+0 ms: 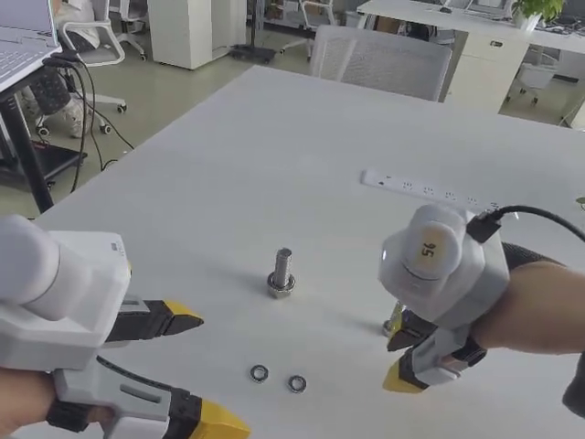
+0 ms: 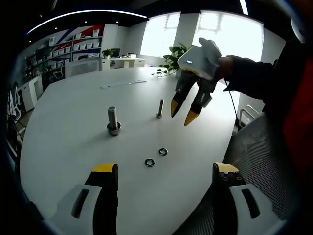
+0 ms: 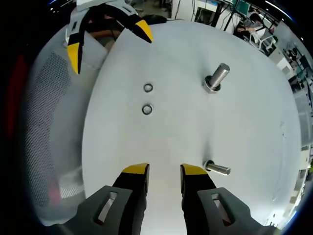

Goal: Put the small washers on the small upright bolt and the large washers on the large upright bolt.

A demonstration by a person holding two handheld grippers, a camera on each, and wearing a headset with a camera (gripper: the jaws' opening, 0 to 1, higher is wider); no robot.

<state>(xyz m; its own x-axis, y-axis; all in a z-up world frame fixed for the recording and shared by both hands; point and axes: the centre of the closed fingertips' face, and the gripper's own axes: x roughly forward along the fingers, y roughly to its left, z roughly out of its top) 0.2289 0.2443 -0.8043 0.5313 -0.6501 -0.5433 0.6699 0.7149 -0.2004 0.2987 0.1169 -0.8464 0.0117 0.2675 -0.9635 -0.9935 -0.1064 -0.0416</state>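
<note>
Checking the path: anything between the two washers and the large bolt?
No. In the head view the table between the washers and the large bolt is bare.

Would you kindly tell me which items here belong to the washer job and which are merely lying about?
Job: large upright steel bolt, thin small upright bolt, two small silver washers.
Lying about: long white power strip, grey mesh chair, open laptop.

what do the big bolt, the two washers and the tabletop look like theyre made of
Large bolt: looks like bare steel, dull grey with a soft sheen.
Two washers: probably metal too, grey rings with bright glints.
Tabletop: smooth matte white, likely laminate; can't be sure.
</note>
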